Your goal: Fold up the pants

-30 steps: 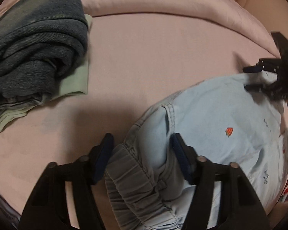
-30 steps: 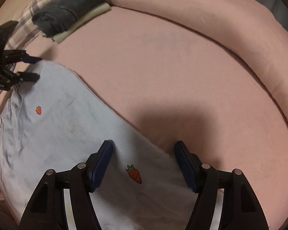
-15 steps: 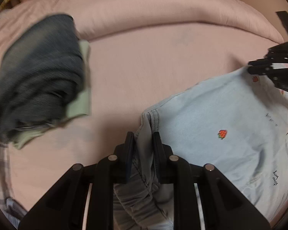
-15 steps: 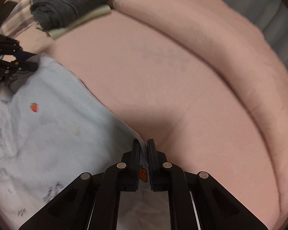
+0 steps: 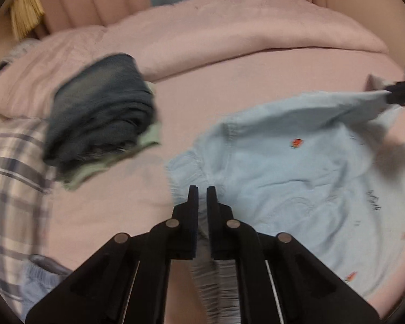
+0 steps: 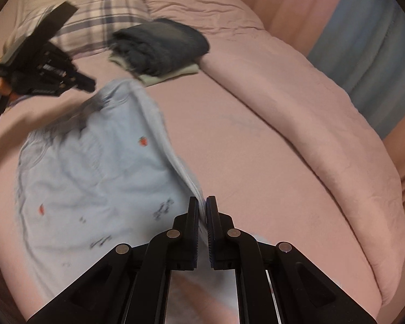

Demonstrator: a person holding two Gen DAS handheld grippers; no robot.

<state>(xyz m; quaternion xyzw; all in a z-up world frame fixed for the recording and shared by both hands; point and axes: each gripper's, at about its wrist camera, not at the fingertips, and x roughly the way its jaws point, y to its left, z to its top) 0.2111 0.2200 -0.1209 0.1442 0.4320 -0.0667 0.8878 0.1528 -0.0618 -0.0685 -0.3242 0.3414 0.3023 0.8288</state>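
Light blue pants with small red fruit prints lie on a pink bed. My left gripper is shut on the gathered waistband end. My right gripper is shut on the far edge of the pants and lifts it. In the left wrist view the right gripper holds the stretched edge at far right. In the right wrist view the left gripper shows at upper left, holding the cloth up. Both views are motion-blurred.
A stack of folded dark denim on a pale green garment lies left of the pants; it also shows in the right wrist view. A plaid pillow and a rolled pink duvet border the bed. Curtains hang behind.
Both grippers went from open to shut on the pants, then lifted their edges off the bed. The pants edge is now raised and stretched between them.
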